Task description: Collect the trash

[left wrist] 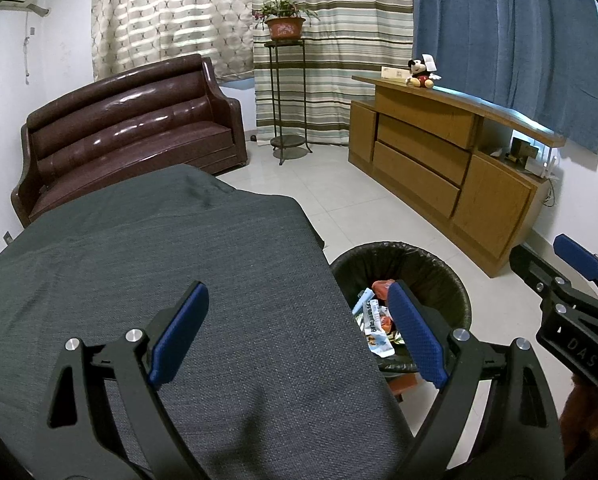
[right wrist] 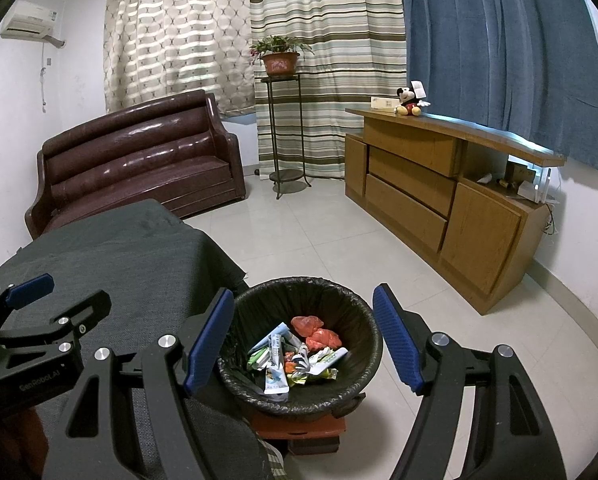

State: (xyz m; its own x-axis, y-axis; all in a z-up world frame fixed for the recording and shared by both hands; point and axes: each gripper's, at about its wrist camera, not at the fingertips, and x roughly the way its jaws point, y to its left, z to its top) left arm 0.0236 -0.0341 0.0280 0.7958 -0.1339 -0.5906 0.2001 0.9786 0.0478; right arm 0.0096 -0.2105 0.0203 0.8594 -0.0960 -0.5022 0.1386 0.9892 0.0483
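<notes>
Left hand-held gripper [left wrist: 299, 332] hangs wide and empty over the grey cloth-covered worktop [left wrist: 159, 248]; right hand-held gripper [right wrist: 303, 336] gapes empty above the round black-lined bin [right wrist: 339, 292], where crumpled wrappers [right wrist: 295, 354] lie

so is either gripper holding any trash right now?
No. Left gripper and right gripper are open and empty; wrappers lie in the bin.

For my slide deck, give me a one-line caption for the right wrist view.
Open right gripper hovers over the bin holding wrappers.
</notes>
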